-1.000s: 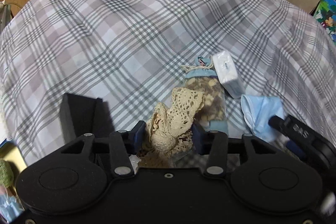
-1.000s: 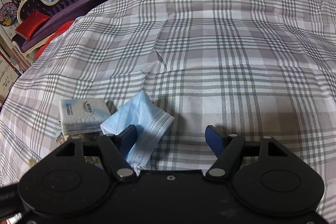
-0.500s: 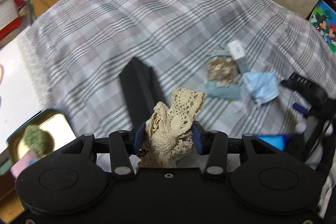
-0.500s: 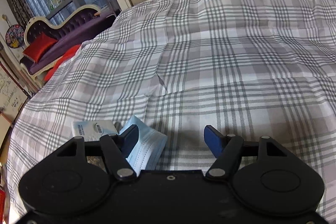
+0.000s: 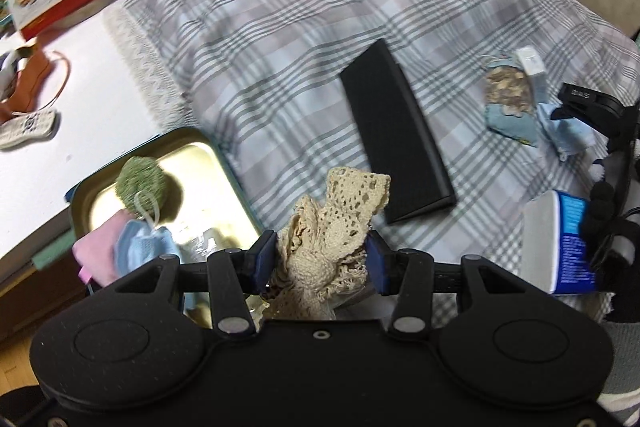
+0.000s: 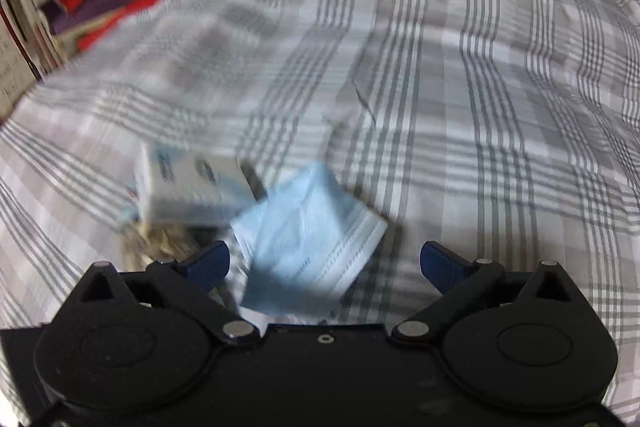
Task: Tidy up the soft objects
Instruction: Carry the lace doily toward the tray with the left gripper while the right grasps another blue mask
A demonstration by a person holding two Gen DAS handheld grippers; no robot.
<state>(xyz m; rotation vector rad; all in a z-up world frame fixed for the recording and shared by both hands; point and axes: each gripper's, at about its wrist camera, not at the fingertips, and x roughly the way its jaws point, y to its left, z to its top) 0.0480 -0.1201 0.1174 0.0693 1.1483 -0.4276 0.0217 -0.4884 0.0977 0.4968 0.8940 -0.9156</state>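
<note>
While the left claw pinches lace over plaid bedding, the right claw gapes.

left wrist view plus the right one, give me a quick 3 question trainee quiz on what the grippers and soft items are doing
1. True or false: the left gripper is shut on the crochet lace piece.
2. Which lies in the gold tin? A) green knitted ball B) black case C) tissue pack
3. Fill in: the right gripper is ____ above the blue face mask.

Key: 1 true; 2 A; 3 open
</note>
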